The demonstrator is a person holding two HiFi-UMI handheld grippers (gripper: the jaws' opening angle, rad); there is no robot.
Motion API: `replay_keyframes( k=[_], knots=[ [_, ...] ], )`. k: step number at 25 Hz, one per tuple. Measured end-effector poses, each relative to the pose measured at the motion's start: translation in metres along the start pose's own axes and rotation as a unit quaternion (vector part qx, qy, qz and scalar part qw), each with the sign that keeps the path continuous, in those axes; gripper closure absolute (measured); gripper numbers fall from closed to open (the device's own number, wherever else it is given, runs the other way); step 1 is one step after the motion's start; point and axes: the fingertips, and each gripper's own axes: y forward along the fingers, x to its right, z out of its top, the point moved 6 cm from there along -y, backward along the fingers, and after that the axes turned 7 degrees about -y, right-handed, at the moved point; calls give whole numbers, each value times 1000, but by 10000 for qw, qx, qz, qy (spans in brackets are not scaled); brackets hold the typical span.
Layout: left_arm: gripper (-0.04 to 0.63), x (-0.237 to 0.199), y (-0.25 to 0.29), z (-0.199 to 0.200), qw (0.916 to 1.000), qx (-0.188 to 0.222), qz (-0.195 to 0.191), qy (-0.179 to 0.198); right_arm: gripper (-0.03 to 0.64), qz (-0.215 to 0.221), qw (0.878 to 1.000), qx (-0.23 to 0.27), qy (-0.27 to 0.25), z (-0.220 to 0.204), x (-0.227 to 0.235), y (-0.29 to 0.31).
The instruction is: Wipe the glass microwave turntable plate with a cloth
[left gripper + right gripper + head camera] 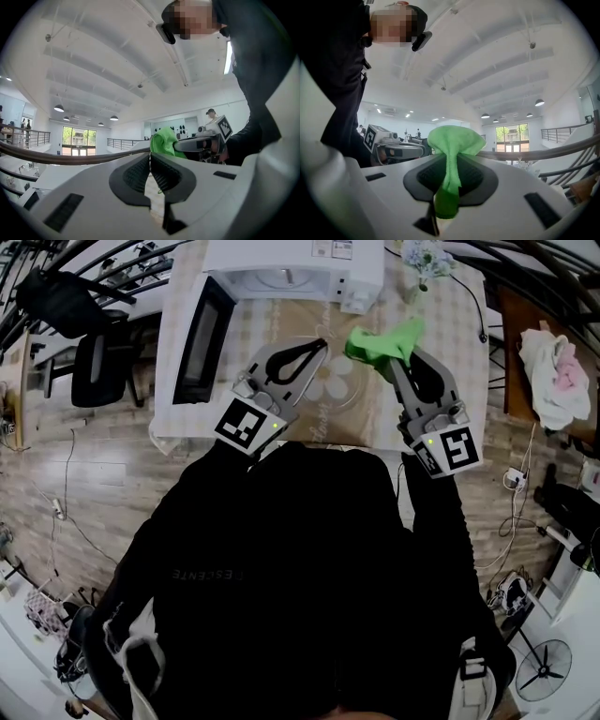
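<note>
The clear glass turntable plate (349, 395) is held above the table between my two grippers. Its rim shows as a dark curved band in the left gripper view (70, 158) and in the right gripper view (534, 151). My left gripper (317, 345) (150, 157) is shut on that rim. My right gripper (394, 357) (452, 157) is shut on a bunched green cloth (384, 341) (454, 139), which bulges out past the jaw tips next to the plate's far right edge. Whether the cloth touches the glass I cannot tell.
A white microwave (291, 268) stands at the back of the table with its door (202, 338) swung open to the left. A vase of flowers (422, 259) stands to its right. An office chair (98, 367) is left of the table; piled clothes (558, 376) lie at right.
</note>
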Motion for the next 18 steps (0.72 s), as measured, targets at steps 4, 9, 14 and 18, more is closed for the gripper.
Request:
replay_keyframes(
  k=[4, 9, 14, 18],
  knots=[
    [574, -2, 3, -2, 10000, 15, -6, -4, 541, 25, 10000, 77, -42, -1, -4, 4],
    [574, 1, 3, -6, 10000, -20, -34, -26, 541, 30, 9999, 107, -72, -1, -10, 7],
    [574, -1, 3, -9, 10000, -21, -5, -91, 543, 136, 9999, 85, -31, -6, -15, 11],
    [574, -1, 2, -16, 9999, -89, -16, -126, 543, 143, 9998, 42, 107, -14, -18, 10]
  ],
)
